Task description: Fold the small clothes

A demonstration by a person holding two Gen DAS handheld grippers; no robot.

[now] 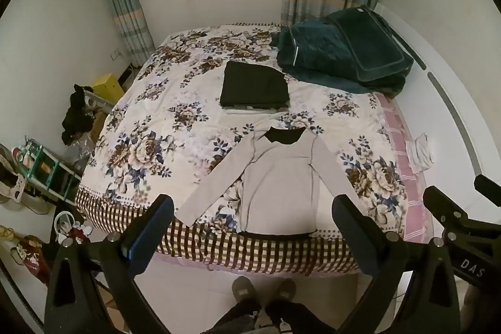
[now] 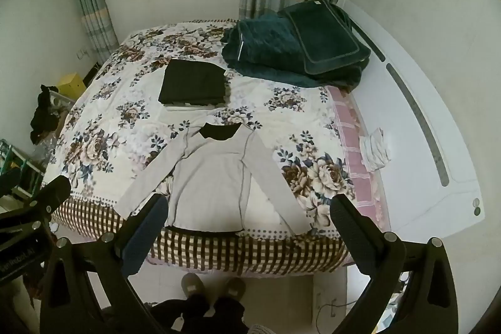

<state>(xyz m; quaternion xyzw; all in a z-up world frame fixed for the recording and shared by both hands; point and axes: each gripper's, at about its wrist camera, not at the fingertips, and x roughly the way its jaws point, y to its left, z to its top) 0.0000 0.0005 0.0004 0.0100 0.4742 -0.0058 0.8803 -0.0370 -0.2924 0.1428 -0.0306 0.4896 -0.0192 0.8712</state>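
Observation:
A light grey long-sleeved top [image 1: 278,177] with a dark collar and dark hem lies flat, sleeves spread, near the front edge of the floral bed [image 1: 156,127]; it also shows in the right wrist view [image 2: 213,180]. A folded black garment [image 1: 254,86] rests on a small folded stack behind it, seen too in the right wrist view [image 2: 192,83]. My left gripper [image 1: 253,227] is open and empty, held above the bed's front edge. My right gripper [image 2: 249,227] is open and empty beside it; its body shows in the left wrist view [image 1: 454,218].
A dark teal blanket and pillow [image 1: 344,52] are piled at the back right. A crumpled white cloth [image 1: 421,154] lies at the bed's right edge. Shoe racks and clutter [image 1: 37,171] stand on the left floor. The person's feet [image 1: 263,290] stand before the bed.

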